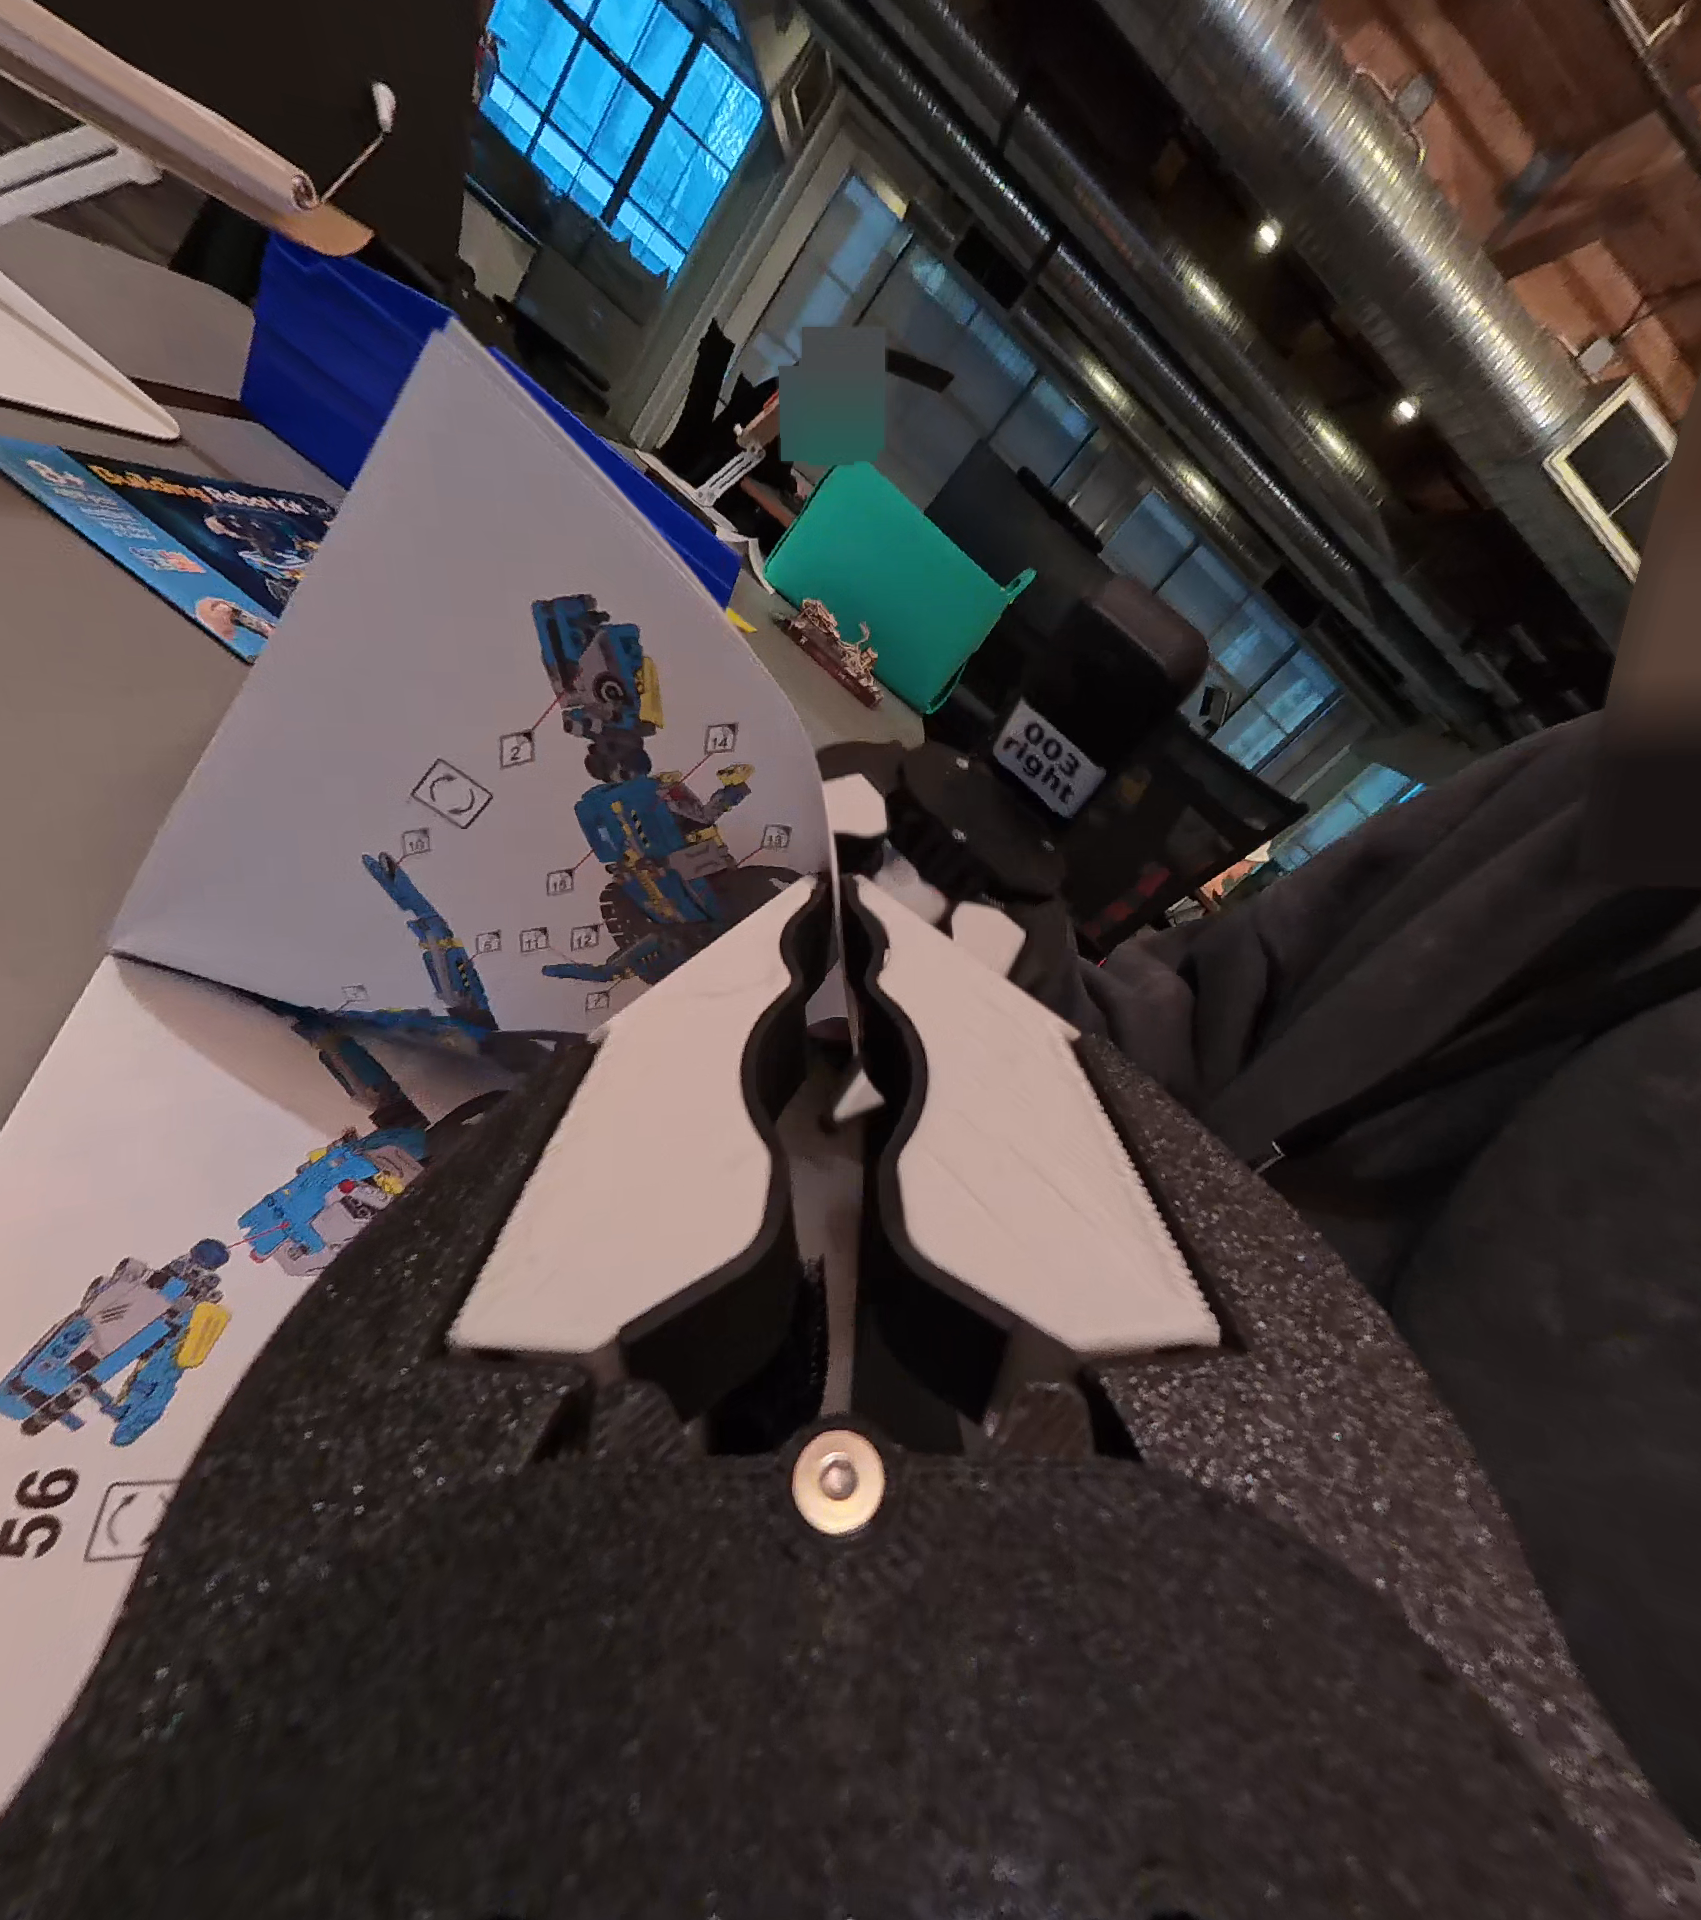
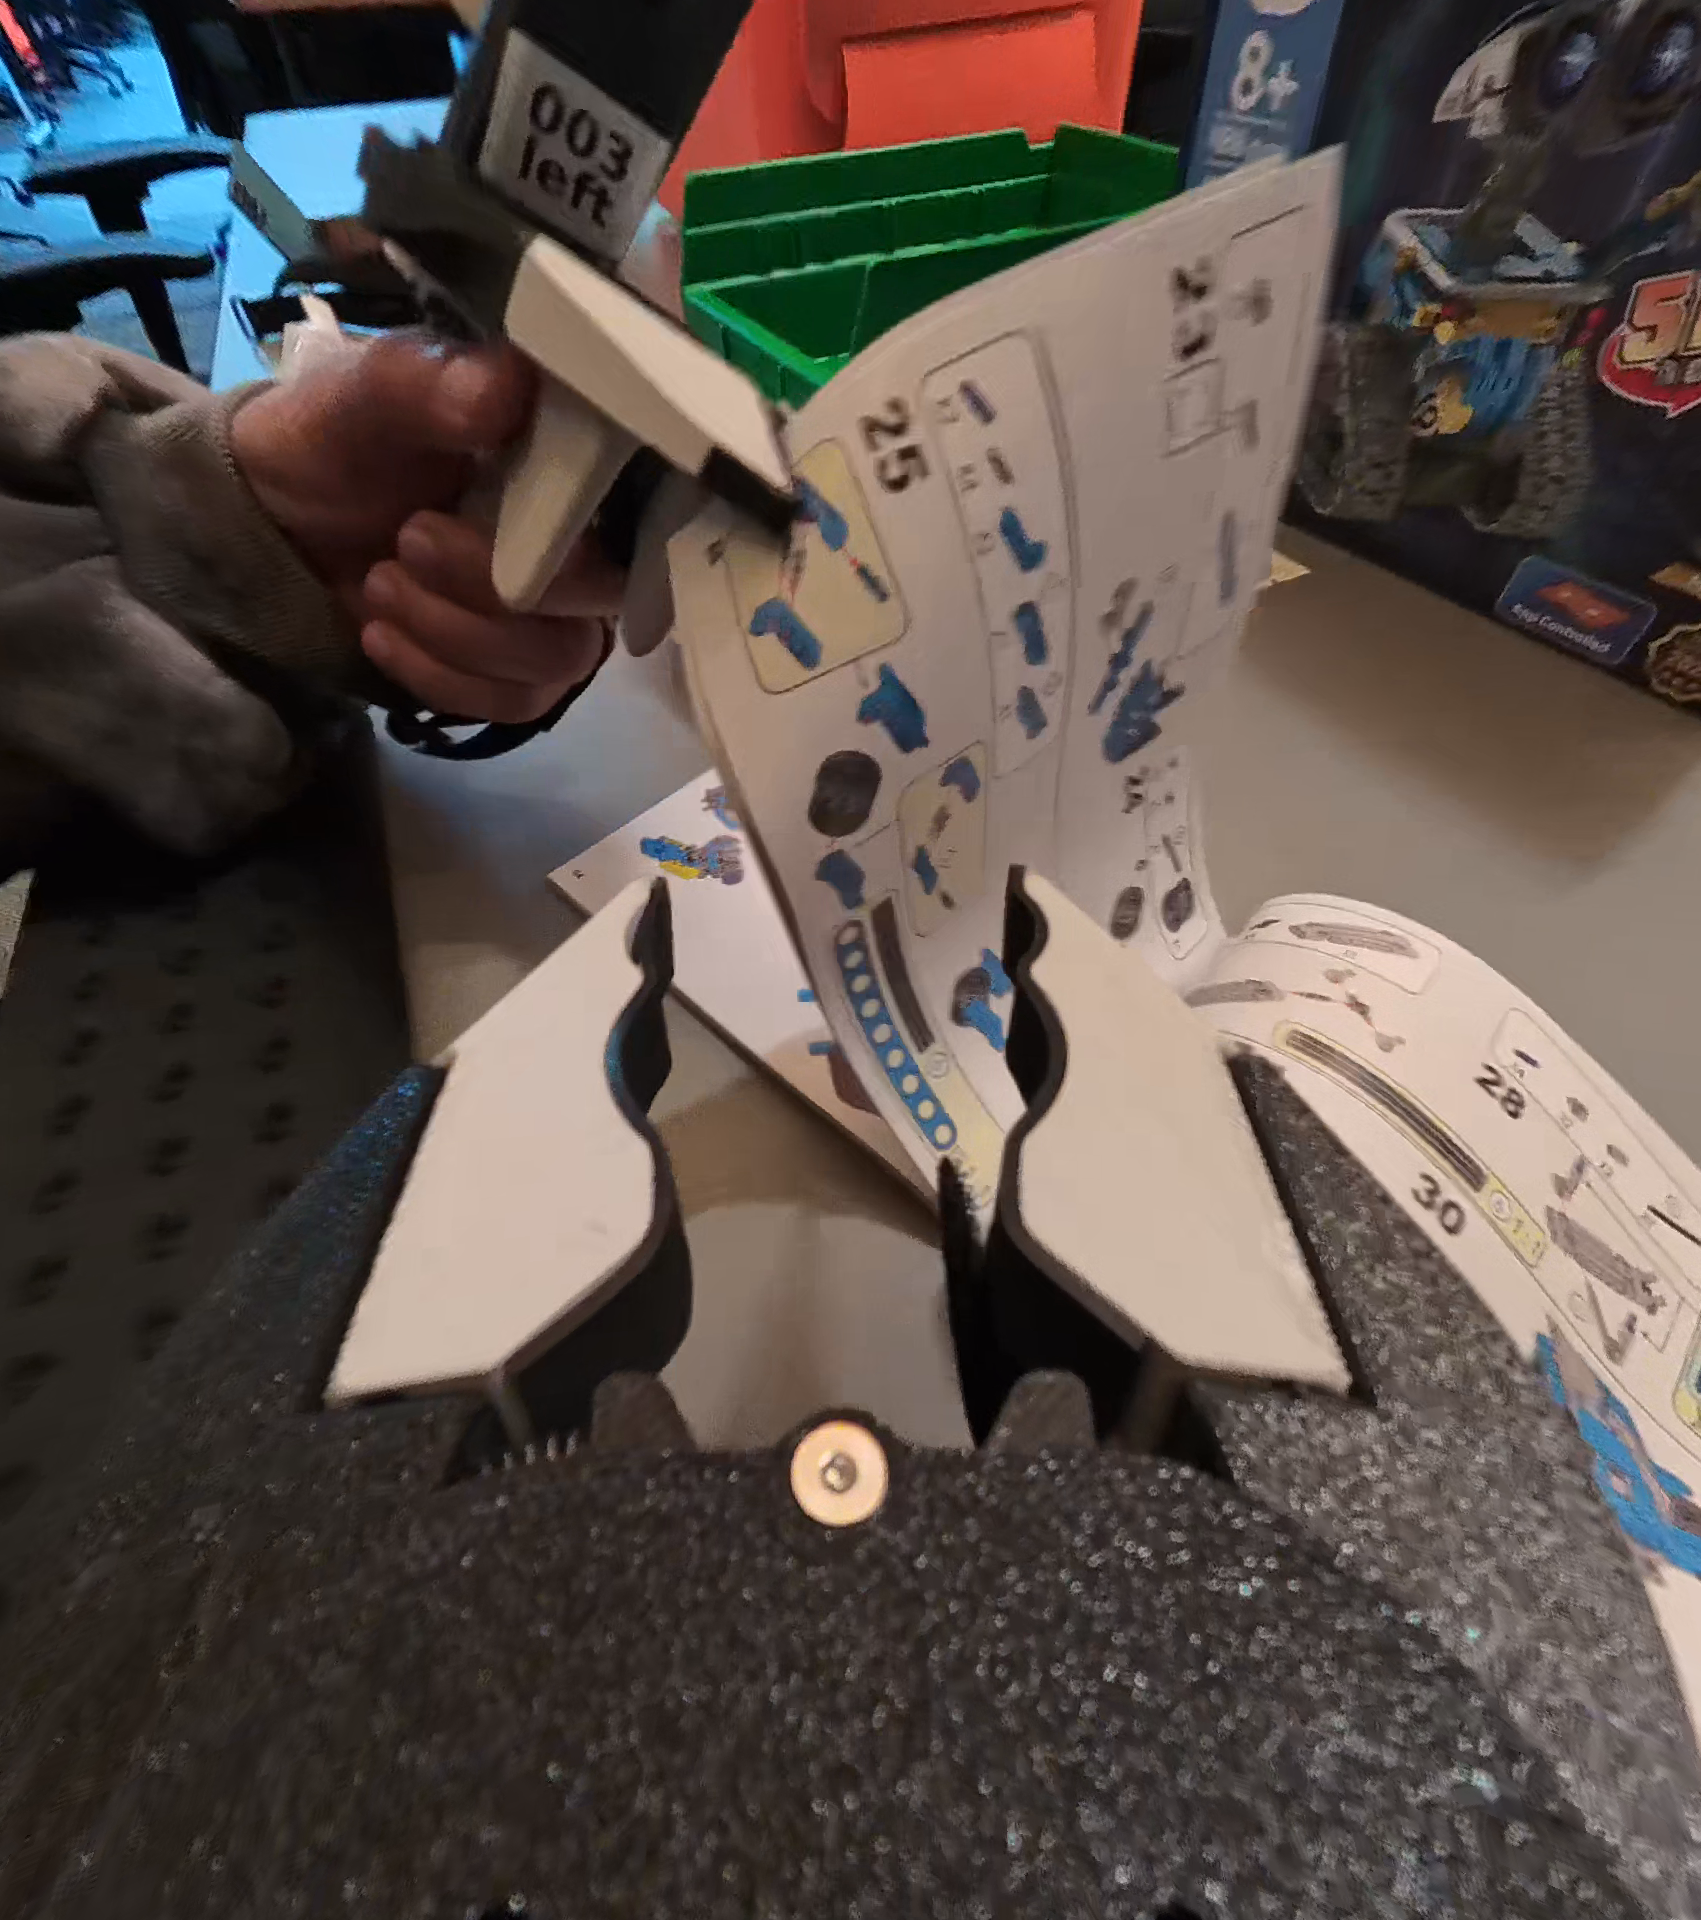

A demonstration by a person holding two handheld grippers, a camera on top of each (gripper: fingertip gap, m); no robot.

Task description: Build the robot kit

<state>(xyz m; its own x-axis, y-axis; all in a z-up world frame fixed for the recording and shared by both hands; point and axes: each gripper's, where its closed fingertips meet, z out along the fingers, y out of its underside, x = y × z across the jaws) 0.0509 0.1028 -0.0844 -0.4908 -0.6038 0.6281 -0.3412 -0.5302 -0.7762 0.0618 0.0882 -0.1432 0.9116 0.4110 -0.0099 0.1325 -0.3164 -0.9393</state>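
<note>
Left claw (image 1: 838,896) was clenched on the edge of a lifted page (image 1: 472,665), holding it upright off the open instruction booklet (image 2: 1511,1164). Right claw (image 2: 835,914) sat released just in front of that page, gripping nothing. Beyond the page stood a green bin (image 2: 887,239); the booklet lay on the pale surface (image 2: 1448,748), with a toy box (image 2: 1573,343) to the claw's right.

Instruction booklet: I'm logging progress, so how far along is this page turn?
Done: the booklet lies open on the table, one page lifted upright. In hand: the left hand-held gripper is shut on that page's edge. Left: the page is not laid flat; the right hand-held gripper is open, holding nothing.
</note>
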